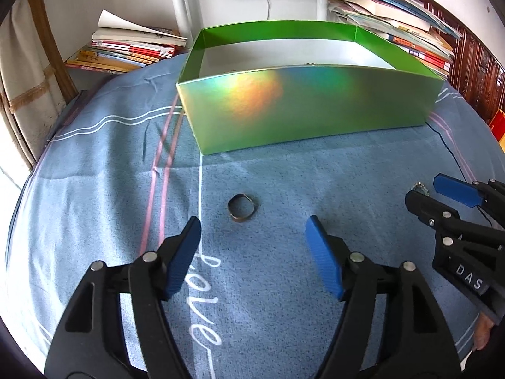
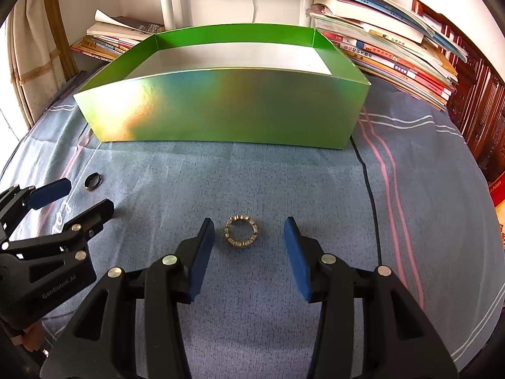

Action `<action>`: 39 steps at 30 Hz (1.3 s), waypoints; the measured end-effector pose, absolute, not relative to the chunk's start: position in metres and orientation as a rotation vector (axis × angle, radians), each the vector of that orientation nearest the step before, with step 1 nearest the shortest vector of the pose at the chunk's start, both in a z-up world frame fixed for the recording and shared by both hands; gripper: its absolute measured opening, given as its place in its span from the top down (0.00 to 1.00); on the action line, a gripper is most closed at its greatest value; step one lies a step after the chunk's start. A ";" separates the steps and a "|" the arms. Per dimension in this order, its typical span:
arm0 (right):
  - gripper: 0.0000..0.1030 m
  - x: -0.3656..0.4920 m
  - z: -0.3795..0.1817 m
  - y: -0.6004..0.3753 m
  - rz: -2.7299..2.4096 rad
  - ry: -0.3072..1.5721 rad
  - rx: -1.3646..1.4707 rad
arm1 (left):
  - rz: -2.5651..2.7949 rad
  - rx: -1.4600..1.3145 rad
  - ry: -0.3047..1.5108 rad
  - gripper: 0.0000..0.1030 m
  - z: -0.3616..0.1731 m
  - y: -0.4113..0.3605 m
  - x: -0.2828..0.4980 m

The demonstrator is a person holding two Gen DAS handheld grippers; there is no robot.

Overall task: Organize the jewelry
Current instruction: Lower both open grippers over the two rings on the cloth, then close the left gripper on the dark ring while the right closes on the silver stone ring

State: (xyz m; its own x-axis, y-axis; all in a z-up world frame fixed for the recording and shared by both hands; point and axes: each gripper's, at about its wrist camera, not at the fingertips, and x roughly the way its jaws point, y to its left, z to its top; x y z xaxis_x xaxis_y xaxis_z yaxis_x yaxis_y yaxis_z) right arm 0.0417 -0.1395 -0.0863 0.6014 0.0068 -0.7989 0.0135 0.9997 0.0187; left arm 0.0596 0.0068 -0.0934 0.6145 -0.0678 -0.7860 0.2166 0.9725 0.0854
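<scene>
A blue striped cloth (image 2: 315, 189) covers the work surface, with stacks of books (image 2: 394, 53) and a white stand against the wall behind.

The left tongs (image 1: 252, 230) stand open over the cloth, nothing between the blue pads. A plain dark ring (image 1: 242, 207) lies flat just ahead of the tips, roughly centred on the gap but beyond it, so the pads do not touch it. The right tongs (image 2: 249, 232) are also open, at a narrower spread, and a studded ring (image 2: 241, 231) lies on the cloth between the two pads, clear of both. In the left view the right tongs show at the far right edge with the studded ring at their tips.

Beyond both rings sits a shiny green box (image 2: 221, 117), open at the top, its near wall well apart from either ring. A few small dark bits show just over its near edge in the left view, too small to identify.

The step in hand looks like lining up to pick up the rings, one per tong. Next, the right pads need only close squarely on the studded ring. The left tongs must ease forward and down until the dark ring sits between the pads. Both rings are thin and flat on soft cloth, so the pads must come low or the rings may slip out.
</scene>
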 end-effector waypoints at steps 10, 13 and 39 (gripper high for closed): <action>0.47 0.049 -0.087 -0.136 -0.012 0.917 0.025 | -0.163 0.108 0.916 0.19 -0.097 0.017 0.071; 0.46 0.049 -0.087 -0.137 -0.010 0.918 0.025 | -0.162 0.110 0.917 0.17 -0.098 0.017 0.071; 0.41 0.048 -0.087 -0.135 -0.022 0.894 0.028 | -0.157 0.133 0.915 0.12 -0.097 0.011 0.078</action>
State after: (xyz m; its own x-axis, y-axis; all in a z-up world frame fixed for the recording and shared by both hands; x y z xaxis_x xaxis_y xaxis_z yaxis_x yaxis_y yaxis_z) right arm 0.0478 -0.1348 -0.0872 0.6260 -0.0076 -0.7798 0.0308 0.9994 0.0150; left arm 0.0776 0.0114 -0.0974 0.6000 -0.0781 -0.7962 0.1913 0.9803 0.0481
